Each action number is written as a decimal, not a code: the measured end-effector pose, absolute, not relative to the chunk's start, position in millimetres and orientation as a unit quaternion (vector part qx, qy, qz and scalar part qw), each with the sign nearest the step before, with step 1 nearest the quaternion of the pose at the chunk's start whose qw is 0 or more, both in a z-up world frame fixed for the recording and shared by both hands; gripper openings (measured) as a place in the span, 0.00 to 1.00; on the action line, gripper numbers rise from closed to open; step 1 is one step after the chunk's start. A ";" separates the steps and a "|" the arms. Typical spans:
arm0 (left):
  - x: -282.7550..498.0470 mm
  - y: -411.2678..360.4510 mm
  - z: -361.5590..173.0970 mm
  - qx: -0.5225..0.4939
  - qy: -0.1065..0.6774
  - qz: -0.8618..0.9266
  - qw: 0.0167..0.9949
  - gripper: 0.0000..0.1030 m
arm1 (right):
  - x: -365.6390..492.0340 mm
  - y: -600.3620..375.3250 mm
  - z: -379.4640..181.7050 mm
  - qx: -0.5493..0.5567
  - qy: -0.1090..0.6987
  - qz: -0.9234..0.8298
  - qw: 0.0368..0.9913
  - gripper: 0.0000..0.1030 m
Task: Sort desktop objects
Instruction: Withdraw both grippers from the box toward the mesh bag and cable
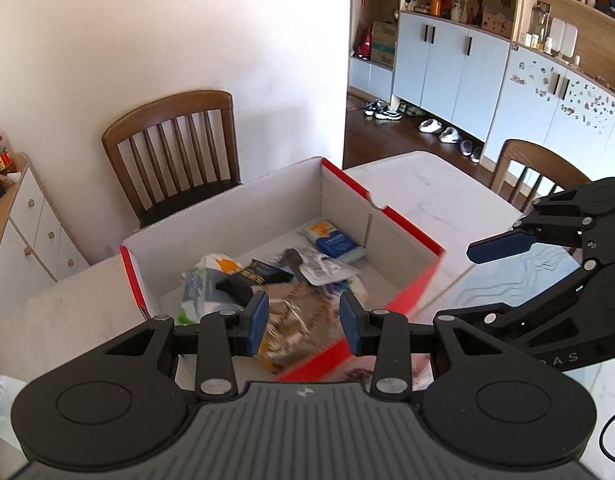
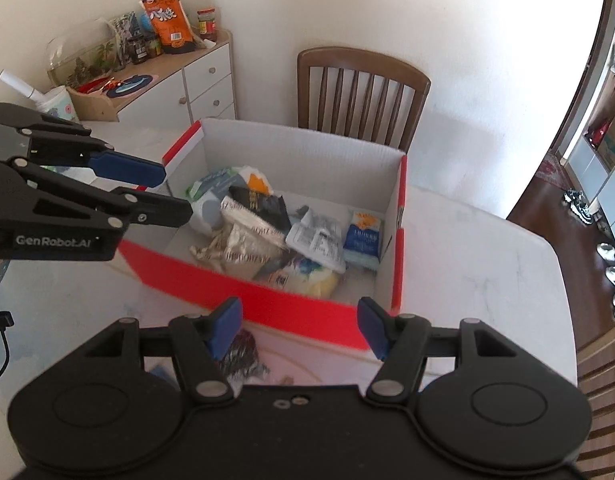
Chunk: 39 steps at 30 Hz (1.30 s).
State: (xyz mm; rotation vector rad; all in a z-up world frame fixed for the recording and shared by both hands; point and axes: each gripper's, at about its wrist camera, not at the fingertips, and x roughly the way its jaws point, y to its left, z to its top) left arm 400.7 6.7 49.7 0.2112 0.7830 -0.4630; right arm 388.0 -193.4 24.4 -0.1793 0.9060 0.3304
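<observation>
A: Item one, the box (image 2: 267, 308)?

B: Red and white cardboard, open top, on the white table (image 2: 487, 264) in front of a wooden chair (image 2: 363, 88). I count several packets inside: a gold foil bag (image 2: 243, 248), a black packet (image 2: 263, 204), a blue and white pouch (image 2: 361, 240), a clear labelled wrapper (image 2: 317, 240), a green and white bag (image 2: 211, 184). I'd judge the sorting well along.

A: What's left?

B: A dark patterned packet (image 2: 243, 356) lies on the table just outside the near wall, under my right gripper (image 2: 299, 326); more may be hidden below it.

A: Grippers?

B: Right gripper spread wide, nothing between its fingers. Left gripper (image 1: 303, 320) hangs over the box's near edge, parted, also empty.

A: Legible writing?

B: "GenRobot.AI" on the left gripper's side. Packet print too blurred to read. Orange snack bag (image 2: 169, 20) on the sideboard (image 2: 195, 76) has characters I can't make out
</observation>
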 end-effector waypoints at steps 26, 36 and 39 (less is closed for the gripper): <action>298.1 8.1 19.0 0.076 0.367 -0.222 0.900 0.70 | 307.7 -226.0 4.8 -0.037 0.438 0.162 0.884 0.72; 281.0 2.0 -15.1 0.087 0.391 -0.218 0.890 0.71 | 302.7 -222.7 -20.9 -0.055 0.444 0.156 0.881 0.72; 280.8 0.7 -24.0 0.088 0.399 -0.221 0.886 0.72 | 303.4 -221.5 -29.0 -0.058 0.447 0.155 0.879 0.72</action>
